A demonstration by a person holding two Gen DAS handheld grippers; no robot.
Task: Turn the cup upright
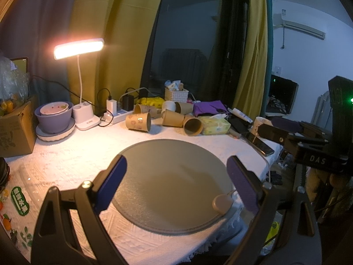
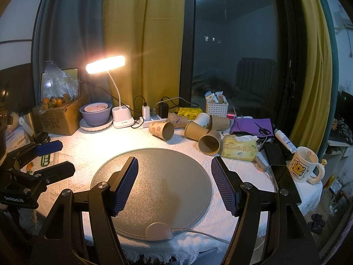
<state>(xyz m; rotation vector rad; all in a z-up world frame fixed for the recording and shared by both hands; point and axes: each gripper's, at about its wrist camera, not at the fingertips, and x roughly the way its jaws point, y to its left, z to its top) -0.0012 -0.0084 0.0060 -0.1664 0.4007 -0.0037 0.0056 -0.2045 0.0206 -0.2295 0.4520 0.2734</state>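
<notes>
Both claws released, holding nothing: left gripper point(image 1: 176, 183), right gripper point(image 2: 174, 185); paper cup point(image 2: 209, 142) lying tipped, far right past the round mat point(image 2: 154, 167); probably light, crushable; best pinched gently across the wall near the rim.

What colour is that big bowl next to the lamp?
The bowl is lavender purple, on a white plate; the right wrist view shows it best.

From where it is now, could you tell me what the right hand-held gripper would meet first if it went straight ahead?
The right hand-held gripper is open over the round grey mat. Straight ahead, it would probably reach the tipped paper cups first; depth is uncertain, and it may pass over them.
</notes>
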